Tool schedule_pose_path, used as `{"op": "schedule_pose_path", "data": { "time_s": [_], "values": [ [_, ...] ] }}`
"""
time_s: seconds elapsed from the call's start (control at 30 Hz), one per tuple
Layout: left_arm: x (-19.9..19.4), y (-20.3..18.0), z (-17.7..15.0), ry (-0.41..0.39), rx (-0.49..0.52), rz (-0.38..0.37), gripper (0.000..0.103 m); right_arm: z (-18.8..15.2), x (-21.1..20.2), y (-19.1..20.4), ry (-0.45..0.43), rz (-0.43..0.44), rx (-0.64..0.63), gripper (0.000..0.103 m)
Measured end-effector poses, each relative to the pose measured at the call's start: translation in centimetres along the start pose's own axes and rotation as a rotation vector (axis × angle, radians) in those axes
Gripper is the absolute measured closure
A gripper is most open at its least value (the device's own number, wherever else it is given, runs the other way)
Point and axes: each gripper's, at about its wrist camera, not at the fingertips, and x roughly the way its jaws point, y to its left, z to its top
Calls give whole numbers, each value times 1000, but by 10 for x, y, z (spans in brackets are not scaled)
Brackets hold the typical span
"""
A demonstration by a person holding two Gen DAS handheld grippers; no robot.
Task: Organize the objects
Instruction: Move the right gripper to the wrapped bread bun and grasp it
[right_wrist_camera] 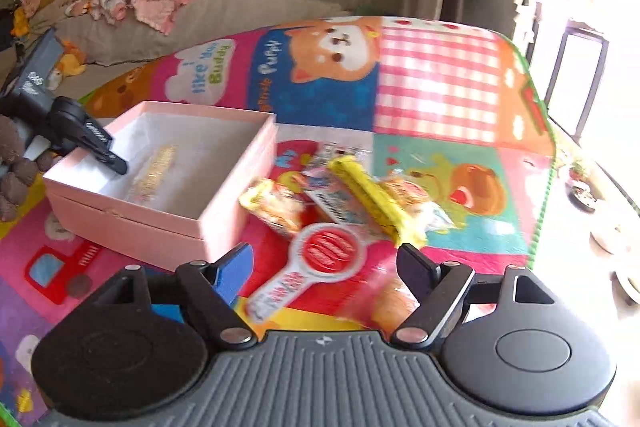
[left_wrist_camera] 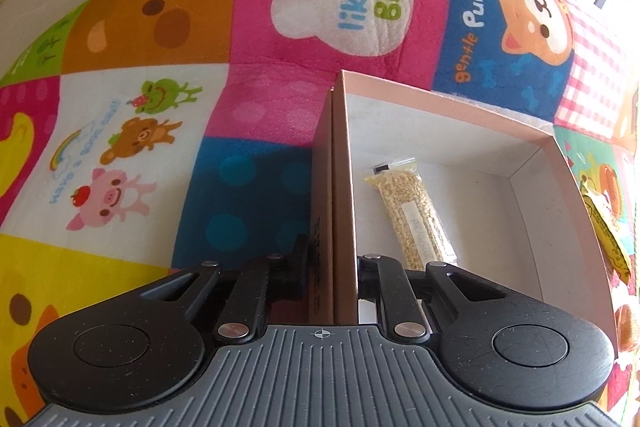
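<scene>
A pink cardboard box (left_wrist_camera: pixel 560 195) with a white inside lies on a colourful play mat. My left gripper (left_wrist_camera: pixel 334 267) is shut on the box's left wall, one finger inside and one outside; it also shows in the right wrist view (right_wrist_camera: pixel 100 151). A clear packet of grains (left_wrist_camera: pixel 416 215) lies inside the box (right_wrist_camera: pixel 160 223). My right gripper (right_wrist_camera: pixel 324 259) is open and empty, just above a pile of snack packets to the right of the box: a red-and-white round-headed packet (right_wrist_camera: pixel 316 263), a yellow stick packet (right_wrist_camera: pixel 376 199) and several others.
The play mat (left_wrist_camera: pixel 256 39) covers a bed or sofa. A grey pillow (right_wrist_camera: pixel 224 23) with crumpled clothes (right_wrist_camera: pixel 140 3) lies behind. A brown plush toy (right_wrist_camera: pixel 12 171) sits left of the box. The mat's right edge (right_wrist_camera: pixel 540 147) drops toward a bright window and floor.
</scene>
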Motion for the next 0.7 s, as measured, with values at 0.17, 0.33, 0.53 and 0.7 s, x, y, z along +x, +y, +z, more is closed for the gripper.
{"op": "schedule_pose_path", "data": {
  "time_s": [0.17,0.33,0.53,0.7],
  "values": [
    [-1,1,-3,-12,23,-8,86,-10,18,-69,72,-56,226,23],
    [-1,-3,-4,-14,30,17,87,-33,30,-70,159,44,331,21],
    [-1,-3,-5,-16,46,16,87,-29,-13,-14,114,204,111,20],
    [-1,-3,-3,4,75,10,87,-17,-14,-10,82,88,10,18]
  ]
}}
